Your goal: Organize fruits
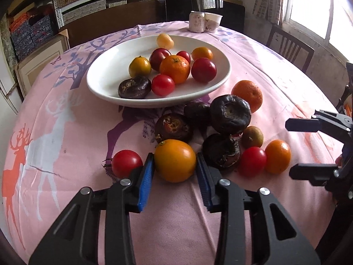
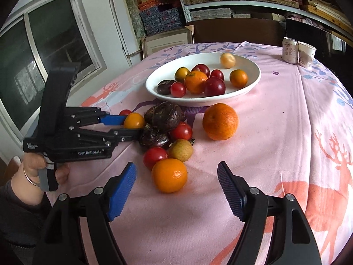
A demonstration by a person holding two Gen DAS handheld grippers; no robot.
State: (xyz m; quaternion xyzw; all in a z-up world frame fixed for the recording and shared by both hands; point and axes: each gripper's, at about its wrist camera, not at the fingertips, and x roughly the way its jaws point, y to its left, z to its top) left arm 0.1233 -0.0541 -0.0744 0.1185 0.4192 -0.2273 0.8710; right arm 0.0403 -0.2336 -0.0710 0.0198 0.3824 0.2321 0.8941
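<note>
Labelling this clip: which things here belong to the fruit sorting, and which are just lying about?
Job: plate; loose fruit; yellow-orange fruit between the left gripper pads; open right gripper.
Lying about: can; paper cup; chair; shelf boxes.

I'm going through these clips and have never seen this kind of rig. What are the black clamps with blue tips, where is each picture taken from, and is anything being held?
There is no robot here: a person holds a pistol-grip tool in each hand, each ending in a two-finger gripper with blue pads. Each picture comes from a fisheye camera on one tool, looking along its fingers.

In the left-wrist view, the left gripper has its pads either side of a yellow-orange fruit on the pink tablecloth; whether it is squeezing yet is unclear. In the right-wrist view, the right gripper is open and empty, just short of a mandarin.

More fruit lies loose on the cloth, and some already sits in the white bowl.
</note>
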